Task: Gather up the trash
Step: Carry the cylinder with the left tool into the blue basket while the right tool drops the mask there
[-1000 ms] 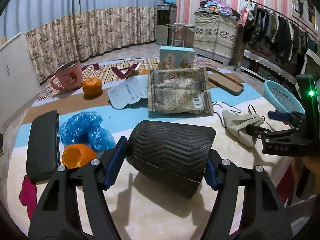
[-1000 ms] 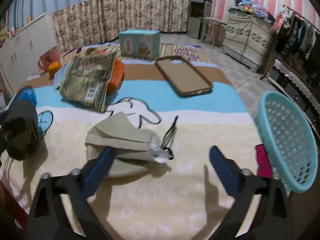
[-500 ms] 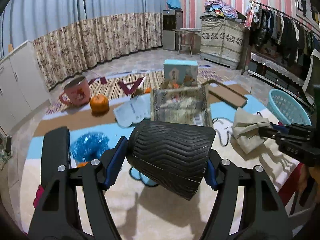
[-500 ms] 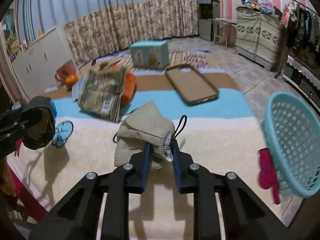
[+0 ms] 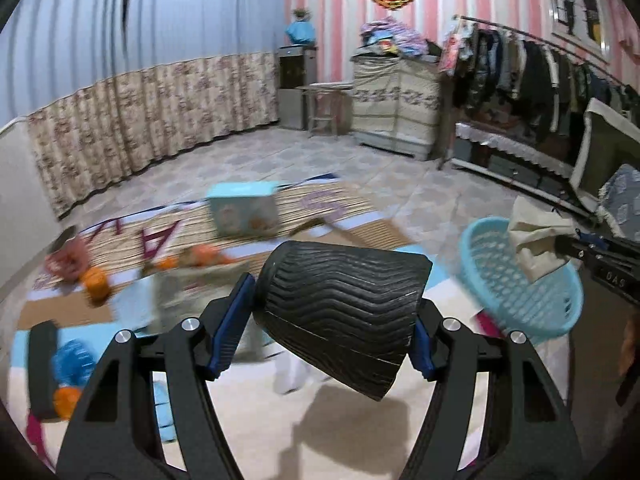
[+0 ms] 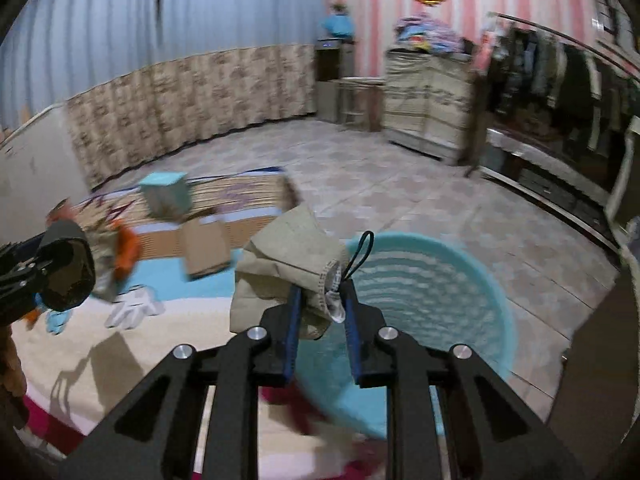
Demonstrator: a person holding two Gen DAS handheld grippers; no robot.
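Both wrist views, carry-to-basket stage. My right gripper (image 6: 320, 308) has its jaws nearly together, pinching the gathered drawstring mouth of a beige cloth pouch (image 6: 288, 256); the pouch body stands up and away from the fingertips, its black cord loop (image 6: 360, 248) sticking out to the right. Directly beyond and below the fingertips lies the light-blue basket (image 6: 460, 280), its open mouth filling the lower right of the right wrist view. In the left wrist view the same pouch (image 5: 536, 240) hangs over the basket's (image 5: 516, 292) far rim, so I judge the right hand to be the nearer one and already roughly above the opening.

My left gripper (image 5: 336, 320) stands about two-thirds open, its blue pads pressed against the two ends of a black ribbed cup (image 5: 340, 312), long axis running crosswise between the fingers, open end toward the right finger. The basket lies to its right, at the right edge of the patterned mat (image 5: 340, 440), with bare mat between.

The coming release turns, in my judgement, on the pouch being over the basket mouth, not its rim; the cup then needs a sideways carry rightward. Motion blur hides finer clearance.
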